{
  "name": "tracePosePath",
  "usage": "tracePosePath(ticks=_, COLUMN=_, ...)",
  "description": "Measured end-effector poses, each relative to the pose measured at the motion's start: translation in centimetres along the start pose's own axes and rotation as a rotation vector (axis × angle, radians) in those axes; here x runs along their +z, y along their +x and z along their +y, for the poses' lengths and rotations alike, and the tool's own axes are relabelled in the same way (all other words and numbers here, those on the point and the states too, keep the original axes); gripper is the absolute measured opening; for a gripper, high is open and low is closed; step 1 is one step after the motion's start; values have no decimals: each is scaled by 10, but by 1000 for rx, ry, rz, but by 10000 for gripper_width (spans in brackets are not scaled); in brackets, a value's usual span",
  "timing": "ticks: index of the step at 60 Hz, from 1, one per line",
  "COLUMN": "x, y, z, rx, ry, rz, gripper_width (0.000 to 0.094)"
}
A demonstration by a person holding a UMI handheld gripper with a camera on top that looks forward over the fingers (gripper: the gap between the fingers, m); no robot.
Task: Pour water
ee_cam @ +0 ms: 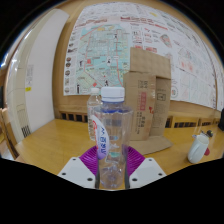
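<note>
Gripper view shows a clear bottle (112,135) with a white cap standing upright between the gripper (112,172) fingers, the purple pads (91,157) close at both its sides, though I cannot tell whether they press on it. Just behind it on the wooden table (60,145) stands a second bottle (94,113) with a red label, with cardboard boxes (148,95) beyond near the far edge under a wall poster (130,35), and a white object (199,148) lies off toward the table's right side

A water bottle (112,135) blocks the way ahead, cardboard boxes (148,100) behind it; bare table (45,150) lies leftward
</note>
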State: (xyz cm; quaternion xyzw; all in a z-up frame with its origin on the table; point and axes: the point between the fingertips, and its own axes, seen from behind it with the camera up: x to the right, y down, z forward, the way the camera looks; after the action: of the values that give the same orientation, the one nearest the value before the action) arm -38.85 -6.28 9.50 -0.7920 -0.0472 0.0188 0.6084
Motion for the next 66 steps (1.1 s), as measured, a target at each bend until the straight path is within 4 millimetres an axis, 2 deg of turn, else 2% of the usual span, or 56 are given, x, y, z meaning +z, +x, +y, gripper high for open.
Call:
tracePosePath(ticks=4, x=-3, y=-5, z=-4, rx=11, ry=2, rz=-30, gripper_width=326)
tracePosePath(ticks=9, x=-14, y=-9, z=-29, rx=55, ry=42, rz=-88, gripper_width=327)
tracePosePath(ticks=17, x=-38, y=3, z=-111, rx=293, ry=159, rz=-213, gripper_width=326)
tracePosePath(ticks=27, x=-75, y=52, z=-208, rx=781, ry=269, rz=-449, gripper_width=327)
tracePosePath(ticks=33, x=-86, y=105, z=-233, rx=1173, ry=306, rz=-629, gripper_width=324)
tracePosePath(ticks=39, x=-82, y=165, z=-229, rx=1554, ry=325, rz=-721, gripper_width=326)
tracePosePath(ticks=43, x=-73, y=200, z=-210, rx=1765, ry=330, rz=-751, gripper_width=325)
tracePosePath(ticks=47, x=-60, y=223, z=-186, rx=1927, ry=317, rz=-754, gripper_width=325)
tracePosePath(ticks=50, x=-53, y=227, z=-167, rx=2008, ry=305, rz=-738, gripper_width=324)
tracePosePath(ticks=58, x=-34, y=255, z=-129, rx=2196, ry=285, rz=-720, gripper_width=325)
tracePosePath(ticks=59, x=-40, y=254, z=-124, rx=2202, ry=282, rz=-706, gripper_width=325)
tracePosePath(ticks=62, x=-32, y=256, z=-122, rx=2207, ry=268, rz=-713, gripper_width=324)
tracePosePath(ticks=66, x=-37, y=253, z=-121, rx=2192, ry=237, rz=-720, gripper_width=324)
